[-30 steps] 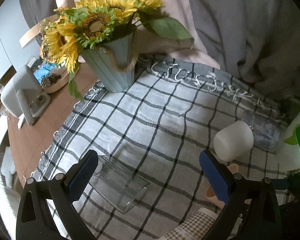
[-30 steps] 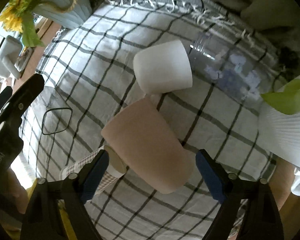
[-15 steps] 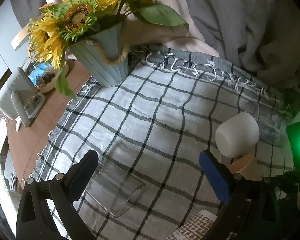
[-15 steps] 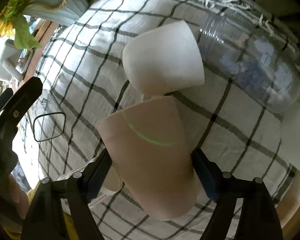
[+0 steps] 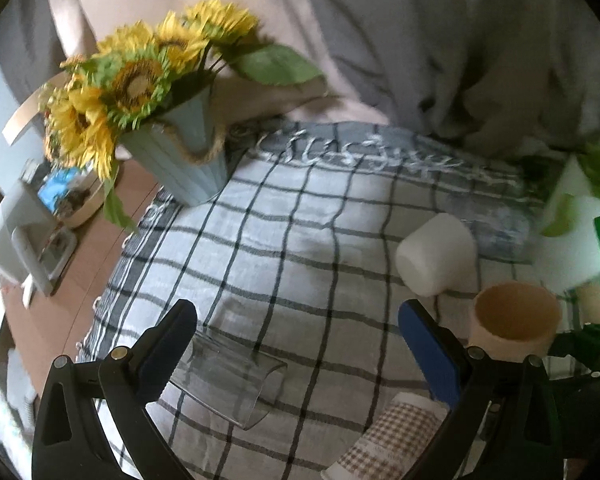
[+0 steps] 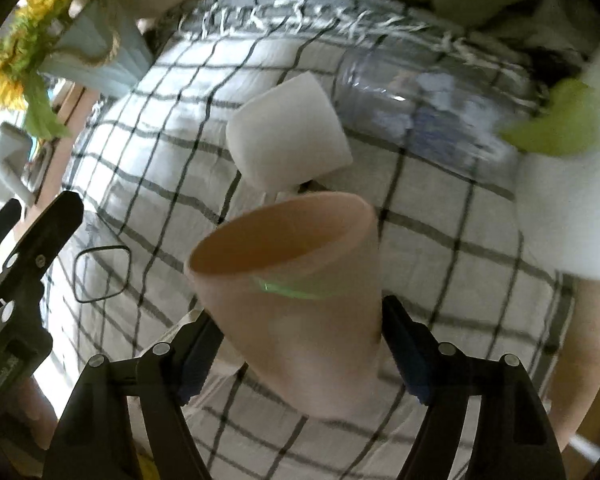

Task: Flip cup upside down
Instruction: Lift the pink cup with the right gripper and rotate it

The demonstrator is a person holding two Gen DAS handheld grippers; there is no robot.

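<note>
**Pink cup lifted mouth-up in my right gripper**

Since the frame a second ago, the pink cup (image 6: 300,280) has gone from lying on its side on the cloth to being raised and tipped so its open mouth faces up and away from me. I have it clamped in the right gripper (image 6: 302,344), both blue pads (image 6: 404,344) pressed against its lower wall, above the checked tablecloth (image 6: 440,240). A green light streak falls across its side.

Taking the pink cup as my landmark: from the left wrist view it (image 5: 514,326) sits just right of my left gripper (image 5: 296,344), whose jaws stand wide apart and hold nothing. Below that gripper, nearer than the pink cup, a clear square glass (image 5: 232,380) lies on its side on the cloth, and a gingham paper cup (image 5: 392,440) lies by the right finger.

Just beyond the pink cup, a white cup (image 6: 288,136) lies on its side; whether the two touch I cannot tell. Farther back and to the right of the pink cup lies a clear plastic bottle (image 6: 416,100), blurred. Far beyond and to the left stands a pale blue vase (image 5: 180,160) of sunflowers (image 5: 132,84) at the cloth's far corner, with grey fabric (image 5: 440,40) behind.
</note>
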